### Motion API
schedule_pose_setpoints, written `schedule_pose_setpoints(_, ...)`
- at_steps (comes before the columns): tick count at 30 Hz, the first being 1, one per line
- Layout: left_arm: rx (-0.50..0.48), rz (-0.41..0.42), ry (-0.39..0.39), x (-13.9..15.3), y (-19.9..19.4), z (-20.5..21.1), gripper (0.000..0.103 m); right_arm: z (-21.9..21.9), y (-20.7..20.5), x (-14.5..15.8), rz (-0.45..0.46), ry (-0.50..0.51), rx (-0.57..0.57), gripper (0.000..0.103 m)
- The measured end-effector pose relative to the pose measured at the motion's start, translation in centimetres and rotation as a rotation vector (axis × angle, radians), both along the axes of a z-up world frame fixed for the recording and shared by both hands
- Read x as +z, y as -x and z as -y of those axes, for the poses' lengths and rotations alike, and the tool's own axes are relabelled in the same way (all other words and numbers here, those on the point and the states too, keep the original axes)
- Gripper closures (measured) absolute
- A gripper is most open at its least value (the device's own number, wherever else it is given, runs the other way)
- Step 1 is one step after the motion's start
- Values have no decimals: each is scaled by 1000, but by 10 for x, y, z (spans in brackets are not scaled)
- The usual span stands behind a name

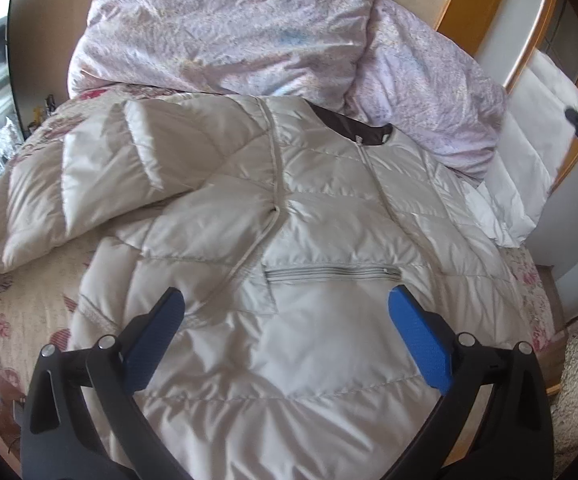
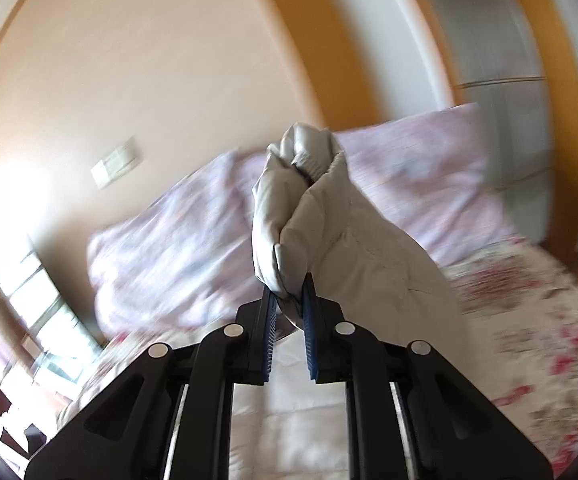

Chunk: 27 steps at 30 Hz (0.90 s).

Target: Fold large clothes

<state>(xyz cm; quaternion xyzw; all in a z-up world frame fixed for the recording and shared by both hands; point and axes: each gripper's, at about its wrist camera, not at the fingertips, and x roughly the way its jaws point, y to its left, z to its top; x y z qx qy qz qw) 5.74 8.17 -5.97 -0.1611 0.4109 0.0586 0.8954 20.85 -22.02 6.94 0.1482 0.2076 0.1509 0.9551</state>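
Pale quilted jacket (image 1: 289, 240) spread front-up on floral bedspread (image 1: 17, 312), left gripper (image 1: 285, 304) spread wide above its pocket zipper (image 1: 329, 272), right gripper (image 2: 289, 292) clamped on a lifted jacket fold (image 2: 329, 216).
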Motion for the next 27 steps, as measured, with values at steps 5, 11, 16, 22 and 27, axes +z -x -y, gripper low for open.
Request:
schedule_pose_setpoints(5,45,-9,-67,2,6,-6,2,-73,-24,-39,-110,43,164,90)
schedule_pose_setpoints(11,75,-19,-92,1,12,-14,2,-145,-40,-117,-279,220,232,90)
schedule_pose_setpoints(16,86,-23,-93,-1,16,-19,2,-170,-37,-171,-400,367,248,88)
schedule_pose_setpoints(22,145,-20,-78,-2,22,-37,2,-182,-13,-162,-397,440,342,27)
schedule_pose_setpoints(27,228,16,-72,0,33,-66,2,-164,-9,-132,-265,381,257,32)
